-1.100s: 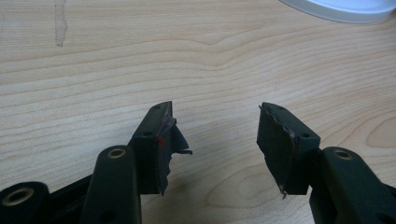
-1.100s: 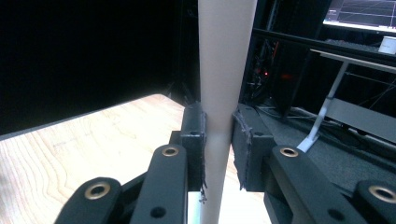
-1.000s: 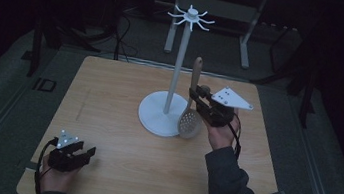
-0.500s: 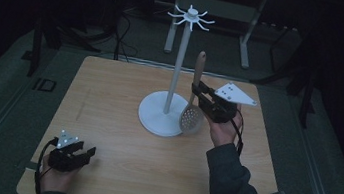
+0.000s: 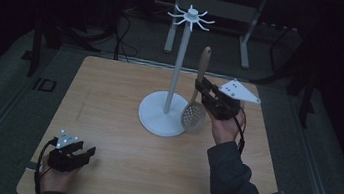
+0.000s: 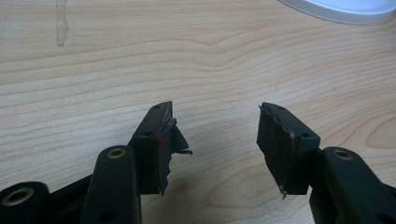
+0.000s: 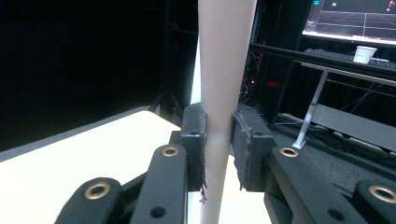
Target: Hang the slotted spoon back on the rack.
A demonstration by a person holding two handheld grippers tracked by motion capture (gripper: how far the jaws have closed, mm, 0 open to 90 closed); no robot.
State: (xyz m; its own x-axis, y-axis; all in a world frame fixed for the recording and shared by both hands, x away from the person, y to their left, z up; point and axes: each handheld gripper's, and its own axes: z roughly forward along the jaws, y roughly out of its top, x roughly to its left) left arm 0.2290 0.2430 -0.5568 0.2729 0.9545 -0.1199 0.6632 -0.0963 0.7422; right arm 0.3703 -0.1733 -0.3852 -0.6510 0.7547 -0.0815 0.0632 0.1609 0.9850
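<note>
A slotted spoon with a long wooden handle stands nearly upright in my right gripper, round perforated head down, hanging just above the edge of the white stand's round base. In the right gripper view the jaws are clamped on the pale handle, one pad on each side. The stand's thin pole rises just beside the spoon to a ring of small hooks at the top — well above the handle's tip. My left gripper rests on the wooden table near the front left corner, jaws apart, nothing between them.

The risks, as I judge them: the smooth handle could slip or swivel in the pads, or the spoon's head could knock the pole and tip the stand — nothing holds the base.
</note>
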